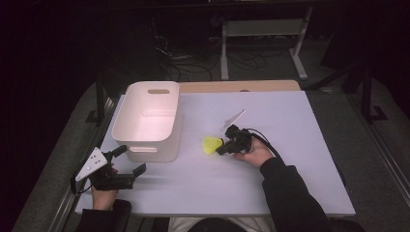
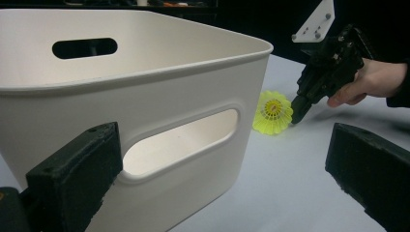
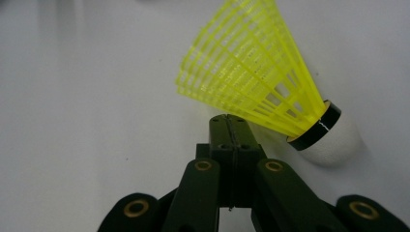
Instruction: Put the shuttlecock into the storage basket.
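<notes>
White table (image 1: 290,183), yellow shuttlecock (image 3: 256,77) touching closed right gripper (image 3: 231,121) tips

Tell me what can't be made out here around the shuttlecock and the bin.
- Whether the right tool pinches the shuttlecock skirt: right gripper view, jaws together, skirt edge hidden behind the tips.
- Shuttlecock cork: high view, too small.
- Bin floor: left gripper view, hidden by near wall.
</notes>
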